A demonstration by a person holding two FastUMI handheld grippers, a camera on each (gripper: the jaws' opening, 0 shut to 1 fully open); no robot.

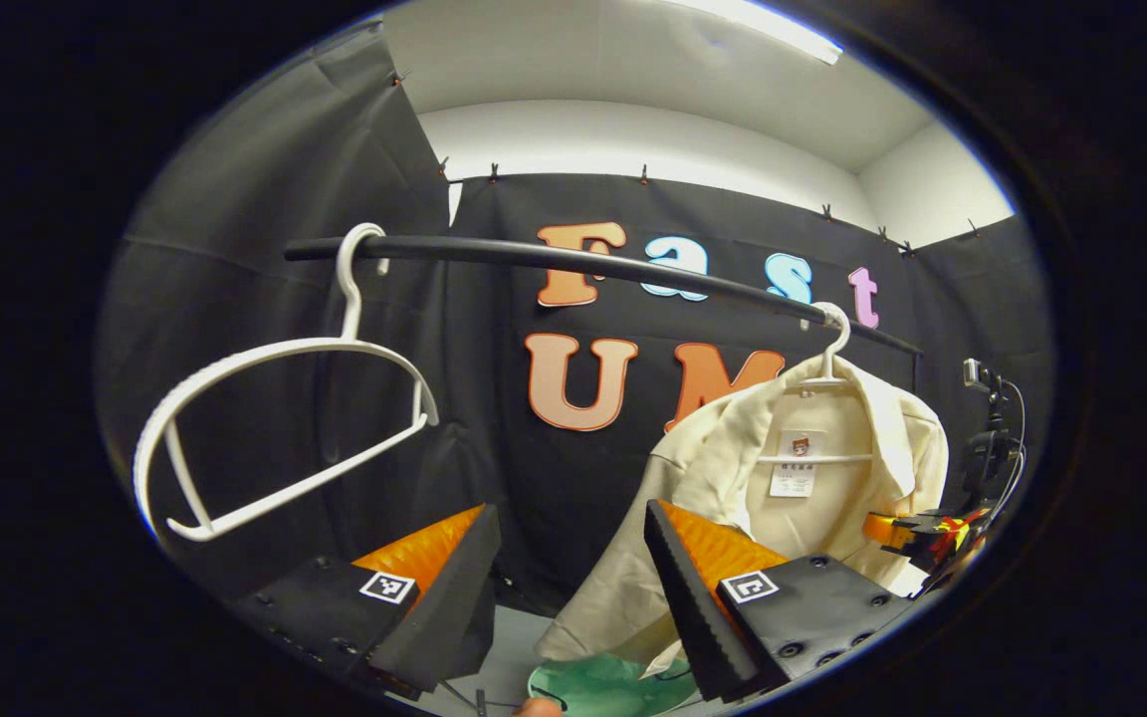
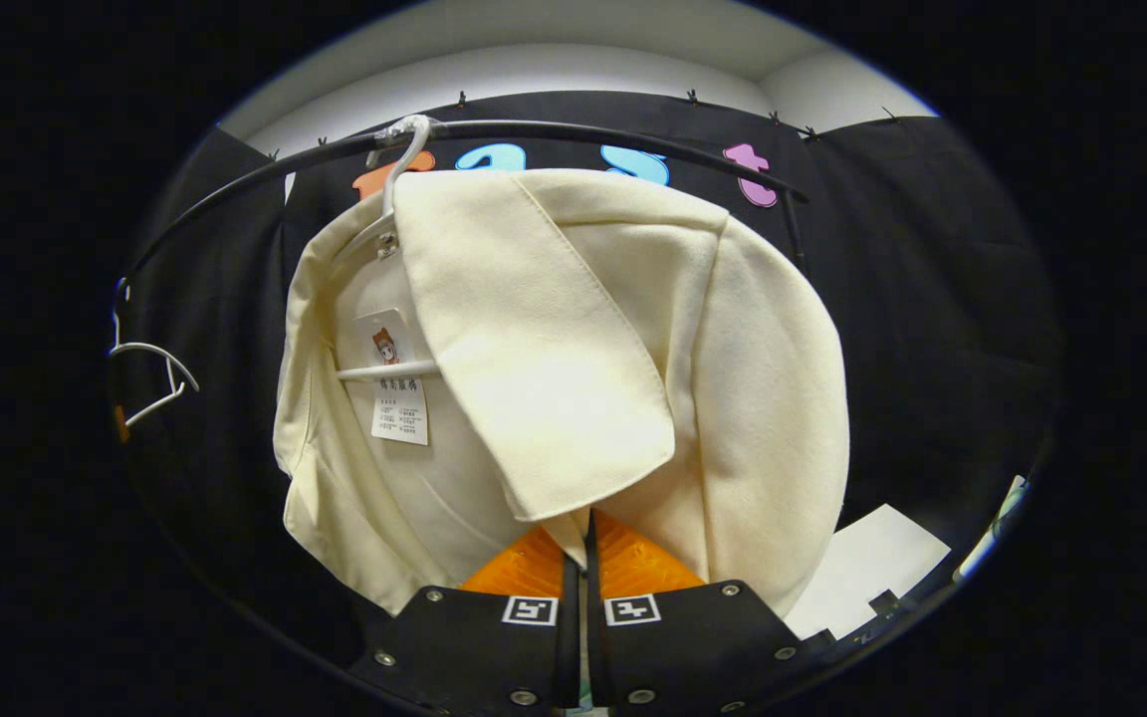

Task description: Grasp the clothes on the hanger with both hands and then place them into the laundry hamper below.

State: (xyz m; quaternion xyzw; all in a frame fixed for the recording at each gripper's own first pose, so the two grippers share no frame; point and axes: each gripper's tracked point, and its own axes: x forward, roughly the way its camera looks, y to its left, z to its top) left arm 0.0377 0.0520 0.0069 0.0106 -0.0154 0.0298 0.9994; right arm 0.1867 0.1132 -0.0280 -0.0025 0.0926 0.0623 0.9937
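Tongs, right (image 2: 583, 543): clenched on my cream cloth jacket's (image 2: 733, 398) front edge, garment hanging lengthwise from its white hanger (image 2: 396, 189) on the black rail (image 2: 573, 129). Tongs, left (image 1: 573, 588): released, jacket ahead to their right; right is nearer.
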